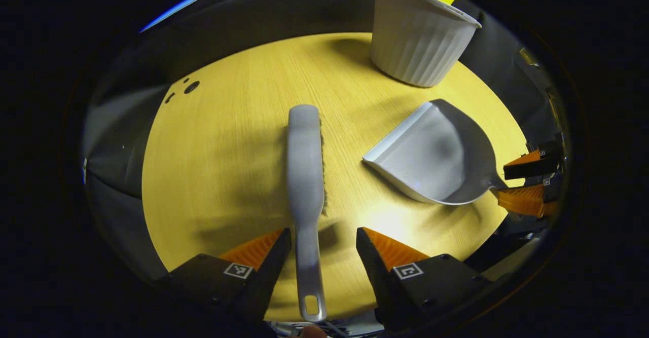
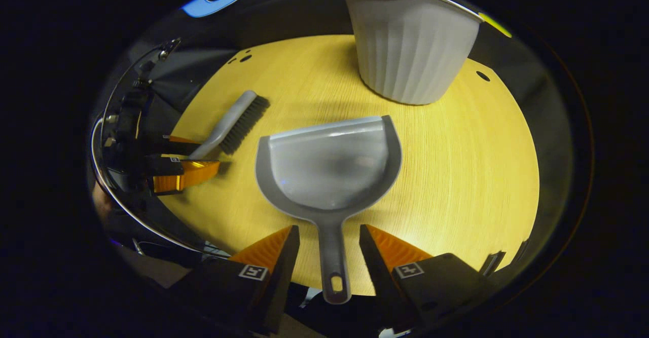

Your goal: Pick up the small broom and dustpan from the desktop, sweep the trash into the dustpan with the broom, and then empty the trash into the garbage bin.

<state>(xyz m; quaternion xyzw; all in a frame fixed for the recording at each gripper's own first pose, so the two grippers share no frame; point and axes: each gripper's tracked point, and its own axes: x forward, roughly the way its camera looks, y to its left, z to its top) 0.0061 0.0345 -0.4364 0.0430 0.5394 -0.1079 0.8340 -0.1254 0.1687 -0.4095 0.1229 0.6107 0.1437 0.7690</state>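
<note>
1. Left gripper view and right gripper view: a yellow wood-grain worktop (image 1: 228, 176) is seen, with a black cloth wall behind it.
2. A pale ribbed garbage bin (image 1: 418, 39) is set upright at the far edge of the worktop, well apart from both tools.
3. A grey dustpan (image 2: 329, 165) is laid flat, its mouth turned toward the bin. Its handle is framed by the right gripper (image 2: 328, 239), whose jaws are spread wide on either side without touching.
4. A small grey broom (image 1: 305, 176) is laid beside the dustpan, bristles to one side. Its thin handle is straddled by the left gripper (image 1: 323, 239), jaws likewise wide and not yet closed.
5. No trash can be made out on the worktop.
6. The grasp is judged the step in hand; each handle is best centred between its jaws before they are closed firmly.
</note>
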